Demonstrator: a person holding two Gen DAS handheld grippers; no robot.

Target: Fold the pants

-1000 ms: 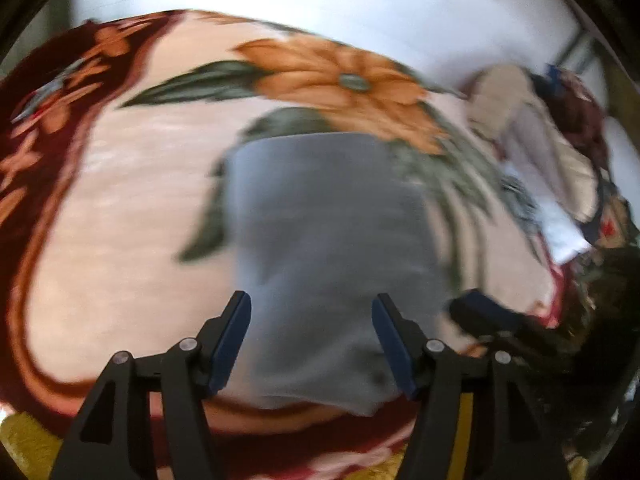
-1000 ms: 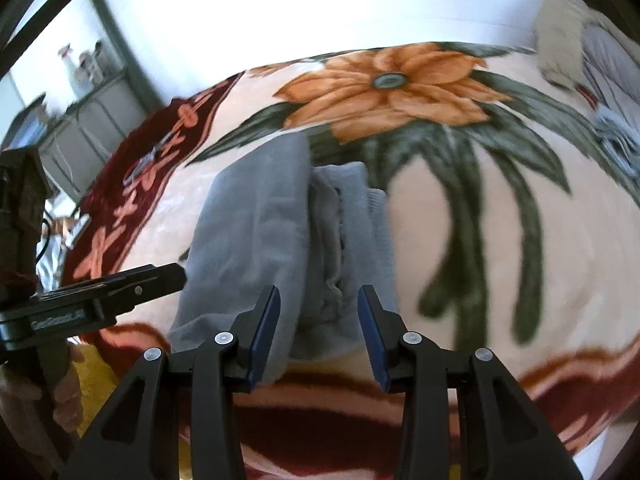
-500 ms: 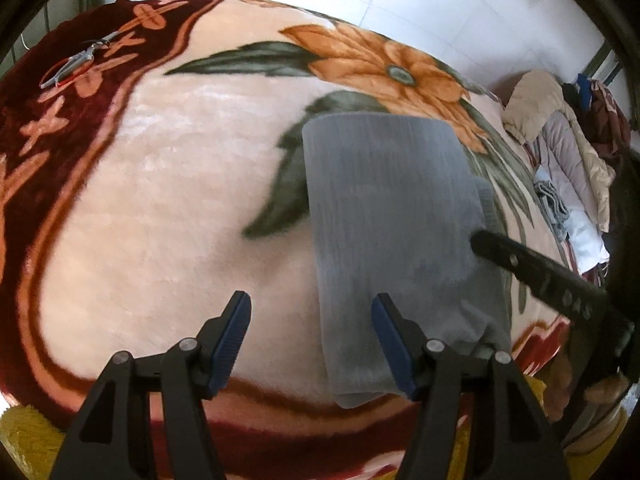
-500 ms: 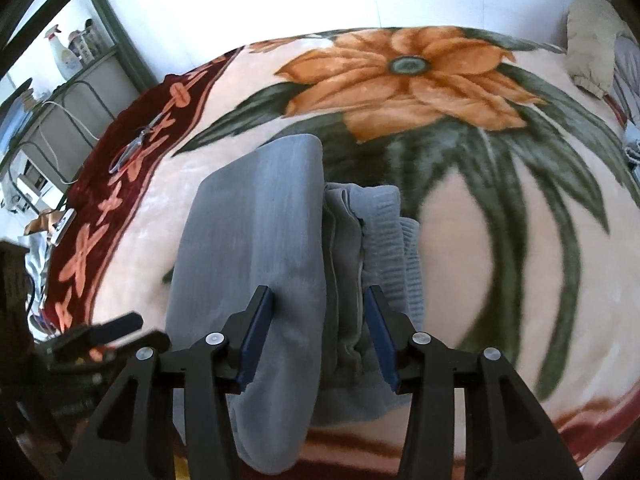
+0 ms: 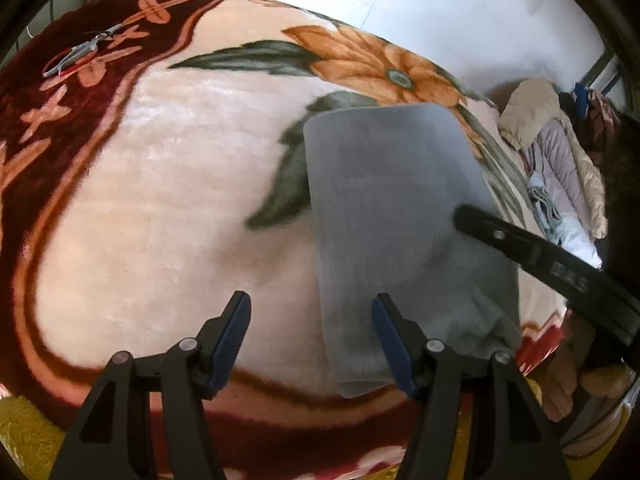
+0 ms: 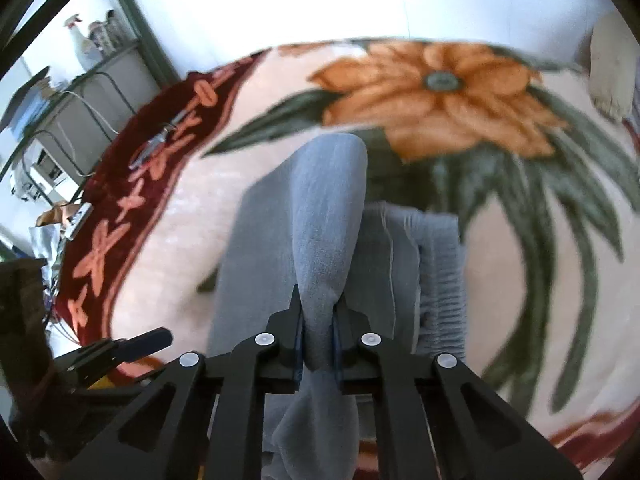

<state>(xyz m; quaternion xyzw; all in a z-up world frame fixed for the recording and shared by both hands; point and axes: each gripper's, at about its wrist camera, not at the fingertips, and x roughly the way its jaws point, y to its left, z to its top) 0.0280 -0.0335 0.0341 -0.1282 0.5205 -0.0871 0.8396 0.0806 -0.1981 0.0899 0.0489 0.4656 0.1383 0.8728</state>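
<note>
A floral plush blanket (image 5: 168, 184) carries the folded grey pants (image 5: 384, 200) and scissors (image 5: 76, 54) near its maroon border.

The blanket (image 5: 160, 200) lies bare across its middle and left part, giving open passage. The folded pants (image 5: 384, 208) take up the right part by the near edge. Scissors (image 5: 76, 52) lie at the far left corner. A clothes pile (image 5: 560, 160) blocks the right edge.

Both wrist views steeply down, sharing blanket (image 5: 160, 200).
</note>
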